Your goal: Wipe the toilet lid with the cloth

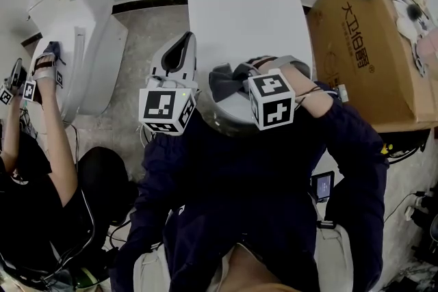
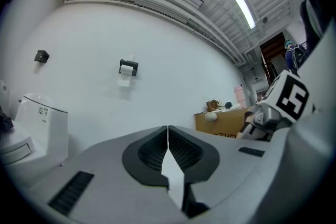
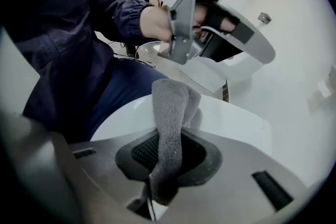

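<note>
White-walled room, grey stone floor (image 1: 140, 31), 2nd toilet (image 1: 75, 24) at left, cardboard box (image 1: 369, 37) at right. Toilet lid (image 1: 243, 17) is down: broad, smooth, glossy, slightly domed, prob slick, so a wipe should glide. Cloth (image 3: 170, 107) is grey, fluffy, light & floppy, at lid's near end, contact unclear; best held by a bunched fold. Right gripper (image 3: 165, 149) pinches it so; left gripper (image 2: 168, 136) pressed together on nothing, aimed at the wall
</note>
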`<action>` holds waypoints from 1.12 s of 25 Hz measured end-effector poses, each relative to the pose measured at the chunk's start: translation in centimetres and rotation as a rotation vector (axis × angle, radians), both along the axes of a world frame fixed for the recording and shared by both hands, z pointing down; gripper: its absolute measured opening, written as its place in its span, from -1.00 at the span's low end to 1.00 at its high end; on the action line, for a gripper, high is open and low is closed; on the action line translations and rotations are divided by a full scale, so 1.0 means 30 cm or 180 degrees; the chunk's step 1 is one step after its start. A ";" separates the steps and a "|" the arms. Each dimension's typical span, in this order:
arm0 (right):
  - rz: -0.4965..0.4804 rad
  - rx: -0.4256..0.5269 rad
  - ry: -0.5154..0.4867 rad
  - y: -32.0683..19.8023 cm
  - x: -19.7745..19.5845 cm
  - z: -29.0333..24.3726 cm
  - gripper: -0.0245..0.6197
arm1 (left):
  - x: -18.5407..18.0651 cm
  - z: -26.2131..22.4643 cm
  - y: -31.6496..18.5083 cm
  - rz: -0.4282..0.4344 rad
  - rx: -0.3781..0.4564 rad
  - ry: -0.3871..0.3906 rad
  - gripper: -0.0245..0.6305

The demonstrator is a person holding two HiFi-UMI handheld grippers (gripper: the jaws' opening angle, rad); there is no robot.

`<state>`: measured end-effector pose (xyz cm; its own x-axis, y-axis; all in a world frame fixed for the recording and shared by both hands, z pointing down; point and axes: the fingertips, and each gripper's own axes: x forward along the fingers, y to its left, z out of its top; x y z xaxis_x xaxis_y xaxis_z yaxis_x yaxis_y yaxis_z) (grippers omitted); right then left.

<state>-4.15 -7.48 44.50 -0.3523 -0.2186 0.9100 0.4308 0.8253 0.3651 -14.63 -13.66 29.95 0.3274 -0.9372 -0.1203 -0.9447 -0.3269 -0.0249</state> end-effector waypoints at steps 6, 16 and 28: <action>0.0434 0.0887 -0.0745 -0.409 -0.115 -0.208 -0.68 | -0.018 -0.003 0.001 -0.0035 -0.0006 0.0025 -0.87; 0.0442 0.2610 -0.0878 -1.017 -0.381 -0.285 -0.67 | -0.089 0.025 0.051 -0.0189 -0.0163 0.0080 -0.87; 0.0635 0.2348 -0.0657 -1.275 -0.482 -0.111 -0.68 | -0.127 0.098 0.048 -0.0305 -0.0311 0.0185 -0.87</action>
